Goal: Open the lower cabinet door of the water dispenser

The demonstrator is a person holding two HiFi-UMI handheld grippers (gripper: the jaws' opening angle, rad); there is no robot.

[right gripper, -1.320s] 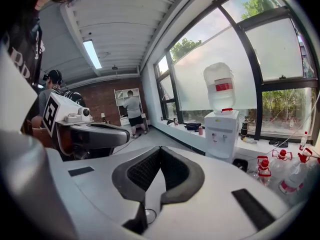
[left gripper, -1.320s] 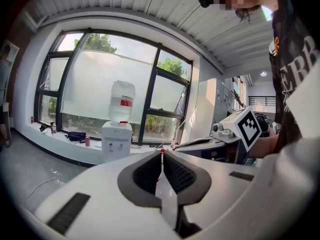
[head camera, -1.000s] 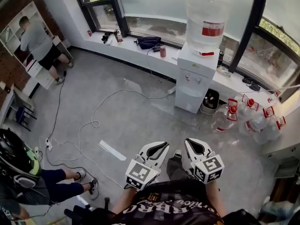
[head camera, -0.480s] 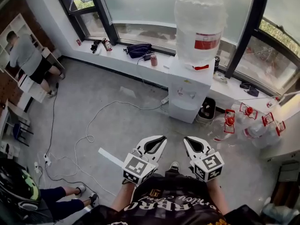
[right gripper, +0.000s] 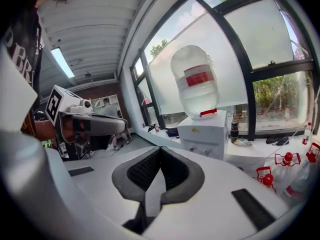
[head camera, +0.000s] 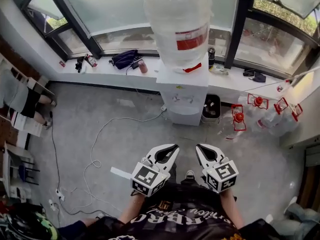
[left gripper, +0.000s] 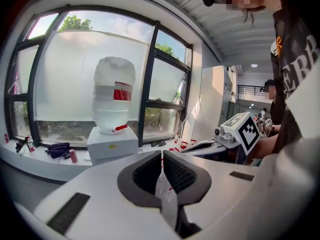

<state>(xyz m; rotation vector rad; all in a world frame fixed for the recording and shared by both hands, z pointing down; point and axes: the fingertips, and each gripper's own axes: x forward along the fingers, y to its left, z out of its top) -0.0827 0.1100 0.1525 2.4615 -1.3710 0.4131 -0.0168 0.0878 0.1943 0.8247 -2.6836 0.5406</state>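
The white water dispenser (head camera: 182,91) stands against the window ledge with a large wrapped bottle (head camera: 176,24) on top. Its lower front (head camera: 184,115) faces me, and I cannot make out the door's outline from here. Both grippers are held side by side, well short of it over the floor. My left gripper (head camera: 175,147) is shut and empty, and so is my right gripper (head camera: 200,148). In the left gripper view the dispenser (left gripper: 112,144) lies ahead to the left of the shut jaws. In the right gripper view the dispenser (right gripper: 202,136) lies ahead to the right.
A dark bin (head camera: 212,108) stands right of the dispenser, with several empty bottles with red handles (head camera: 260,109) beyond. A white cable (head camera: 100,134) loops over the floor at left. A bag (head camera: 125,59) and small items lie on the ledge. A person (head camera: 20,96) stands far left.
The dispenser has drawn nearer and shifted towards the middle of the head view as I walked forward. Both grippers travelled with me and stayed shut.
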